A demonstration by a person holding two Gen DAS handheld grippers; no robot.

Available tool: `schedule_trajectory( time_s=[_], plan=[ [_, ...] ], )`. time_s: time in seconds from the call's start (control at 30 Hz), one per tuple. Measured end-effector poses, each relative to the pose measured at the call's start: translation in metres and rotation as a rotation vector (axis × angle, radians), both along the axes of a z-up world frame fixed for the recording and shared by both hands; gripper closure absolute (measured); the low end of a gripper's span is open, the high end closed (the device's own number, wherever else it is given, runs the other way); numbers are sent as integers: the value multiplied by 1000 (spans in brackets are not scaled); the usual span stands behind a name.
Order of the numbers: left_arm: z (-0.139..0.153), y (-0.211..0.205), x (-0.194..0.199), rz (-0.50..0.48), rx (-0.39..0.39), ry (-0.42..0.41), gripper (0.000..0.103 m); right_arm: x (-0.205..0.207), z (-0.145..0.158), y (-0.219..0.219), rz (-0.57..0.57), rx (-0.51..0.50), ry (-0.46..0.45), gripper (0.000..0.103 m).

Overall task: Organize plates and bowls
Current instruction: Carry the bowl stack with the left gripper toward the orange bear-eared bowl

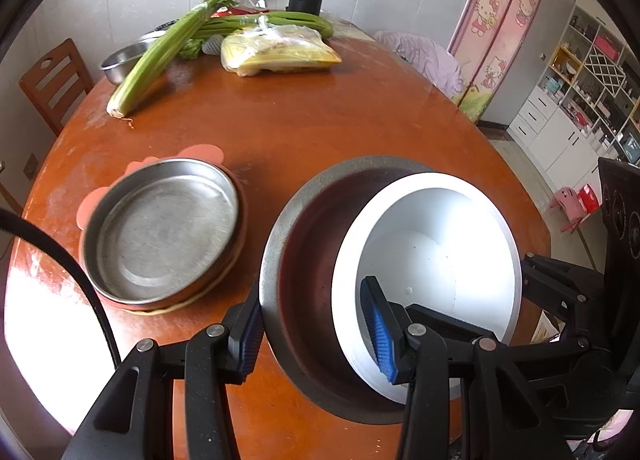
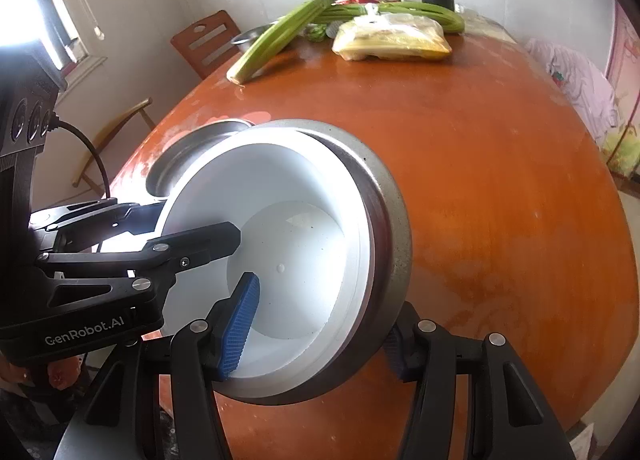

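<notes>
Left wrist view showed our left claw (image 1: 320, 328) and right claw (image 2: 320, 328) each clamped across the steel bowl (image 1: 304, 244) and nested white bowl (image 1: 432, 252), tilted at lower centre, seemingly to seat them together.

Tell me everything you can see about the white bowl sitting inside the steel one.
The white bowl is round, smooth and glossy, likely ceramic or plastic, and empty apart from a few specks. It sits nested and tilted inside the larger steel bowl, off-centre toward the right side. The left gripper has one blue-padded finger inside it; the right gripper also has a padded finger inside, each gripper's other finger outside the steel bowl. Both bowls appear held above the wooden table.
</notes>
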State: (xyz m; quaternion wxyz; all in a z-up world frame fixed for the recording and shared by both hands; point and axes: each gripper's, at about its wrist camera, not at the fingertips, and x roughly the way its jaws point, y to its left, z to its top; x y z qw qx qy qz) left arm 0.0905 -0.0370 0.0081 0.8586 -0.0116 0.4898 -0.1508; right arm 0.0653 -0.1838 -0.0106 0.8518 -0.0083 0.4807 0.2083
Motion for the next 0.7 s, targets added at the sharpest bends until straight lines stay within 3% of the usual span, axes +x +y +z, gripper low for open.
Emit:
schedule_trajectory(
  time_s=[0.7],
  plan=[
    [33, 70, 31, 111, 2, -69, 57, 43, 31, 71, 107, -11, -54, 45]
  ],
)
